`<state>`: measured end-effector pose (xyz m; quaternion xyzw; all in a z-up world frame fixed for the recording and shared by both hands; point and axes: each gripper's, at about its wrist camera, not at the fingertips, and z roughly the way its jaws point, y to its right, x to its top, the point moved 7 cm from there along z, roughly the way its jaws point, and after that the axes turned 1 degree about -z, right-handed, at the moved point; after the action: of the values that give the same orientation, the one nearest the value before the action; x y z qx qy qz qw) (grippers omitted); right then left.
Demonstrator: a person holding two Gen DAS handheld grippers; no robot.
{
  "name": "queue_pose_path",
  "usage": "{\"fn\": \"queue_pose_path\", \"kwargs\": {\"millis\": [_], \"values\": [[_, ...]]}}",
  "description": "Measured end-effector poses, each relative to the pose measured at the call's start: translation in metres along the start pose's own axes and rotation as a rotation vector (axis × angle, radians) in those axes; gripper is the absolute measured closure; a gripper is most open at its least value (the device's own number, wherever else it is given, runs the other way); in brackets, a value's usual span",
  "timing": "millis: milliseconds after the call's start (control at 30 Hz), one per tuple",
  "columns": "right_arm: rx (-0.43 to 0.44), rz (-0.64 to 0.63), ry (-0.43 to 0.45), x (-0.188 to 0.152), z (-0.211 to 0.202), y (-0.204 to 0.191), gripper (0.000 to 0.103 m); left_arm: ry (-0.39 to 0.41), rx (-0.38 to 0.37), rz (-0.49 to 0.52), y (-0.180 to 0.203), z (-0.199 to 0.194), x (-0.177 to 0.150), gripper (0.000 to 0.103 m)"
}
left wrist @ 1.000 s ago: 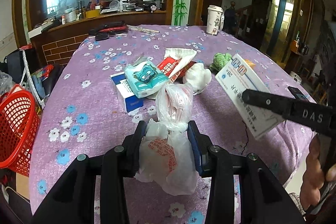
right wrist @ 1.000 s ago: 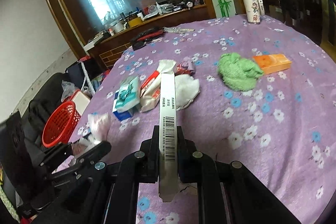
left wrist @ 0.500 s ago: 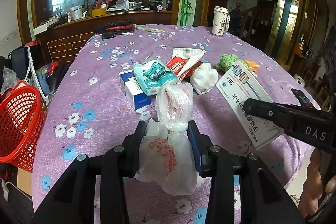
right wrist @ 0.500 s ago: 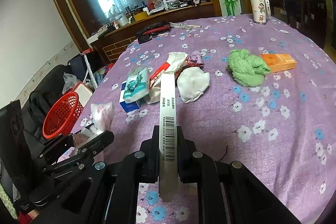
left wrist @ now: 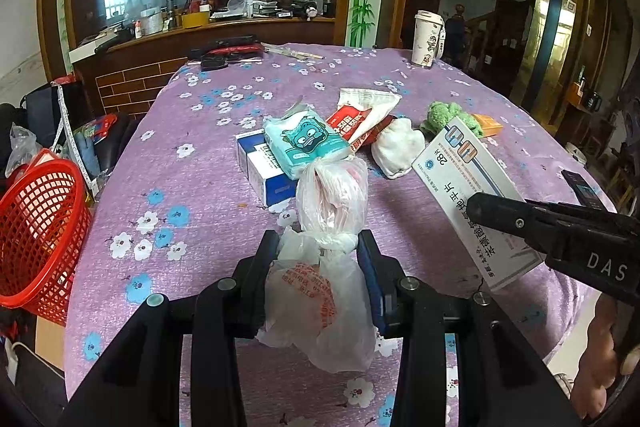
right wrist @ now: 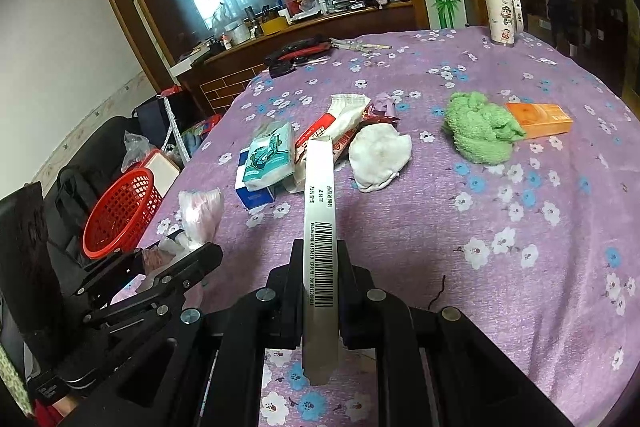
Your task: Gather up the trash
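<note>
My left gripper [left wrist: 318, 247] is shut on a knotted white plastic bag [left wrist: 324, 259] and holds it above the near edge of the purple table [left wrist: 192, 195]. My right gripper [right wrist: 319, 259] is shut on a flat white medicine box [right wrist: 320, 211], held edge-on above the table; the box also shows in the left wrist view [left wrist: 472, 195]. A red mesh basket [left wrist: 36, 231] stands left of the table, below its edge. It also shows in the right wrist view [right wrist: 120, 211]. The left gripper and its bag [right wrist: 200, 215] appear at lower left there.
On the table lie a teal tissue pack [left wrist: 304, 139] on a blue-white box [left wrist: 260, 167], a red-white wrapper [left wrist: 360, 115], a white wad [left wrist: 396, 147], a green cloth [right wrist: 480, 131], an orange box [right wrist: 536, 119] and a tall cup [right wrist: 500, 11]. Dark bags sit beside the basket.
Both grippers have drawn back and up from the table while keeping their loads. The table items look farther away and more of the basket shows.
</note>
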<state>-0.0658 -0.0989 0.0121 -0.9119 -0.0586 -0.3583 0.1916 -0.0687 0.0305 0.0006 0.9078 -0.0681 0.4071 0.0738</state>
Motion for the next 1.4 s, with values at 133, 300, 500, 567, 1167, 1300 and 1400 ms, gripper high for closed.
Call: {"fn": "queue_pose_path", "kwargs": {"millis": [133, 300, 500, 567, 1167, 1300, 1400], "values": [[0.003, -0.007, -0.004, 0.0, 0.002, -0.002, 0.089, 0.0, 0.003, -0.006, -0.003, 0.0, 0.0, 0.065], [0.008, -0.015, -0.007, 0.0, 0.003, -0.005, 0.089, -0.002, 0.006, -0.012, -0.006, 0.0, 0.0, 0.065], [0.014, -0.015, -0.016, -0.001, 0.005, -0.007, 0.089, -0.002, 0.008, -0.02, -0.009, 0.0, 0.0, 0.065], [0.016, -0.018, -0.018, 0.0, 0.006, -0.008, 0.089, -0.001, 0.008, -0.024, -0.011, 0.0, 0.001, 0.064], [0.129, -0.12, -0.085, 0.023, 0.034, -0.075, 0.089, 0.07, 0.089, -0.14, -0.086, -0.035, 0.02, 0.064], [0.179, -0.174, -0.099, 0.034, 0.044, -0.113, 0.089, 0.101, 0.143, -0.197, -0.128, -0.053, 0.025, 0.064], [0.232, -0.212, -0.124, 0.041, 0.057, -0.149, 0.089, 0.117, 0.185, -0.254, -0.168, -0.065, 0.027, 0.064]]}}
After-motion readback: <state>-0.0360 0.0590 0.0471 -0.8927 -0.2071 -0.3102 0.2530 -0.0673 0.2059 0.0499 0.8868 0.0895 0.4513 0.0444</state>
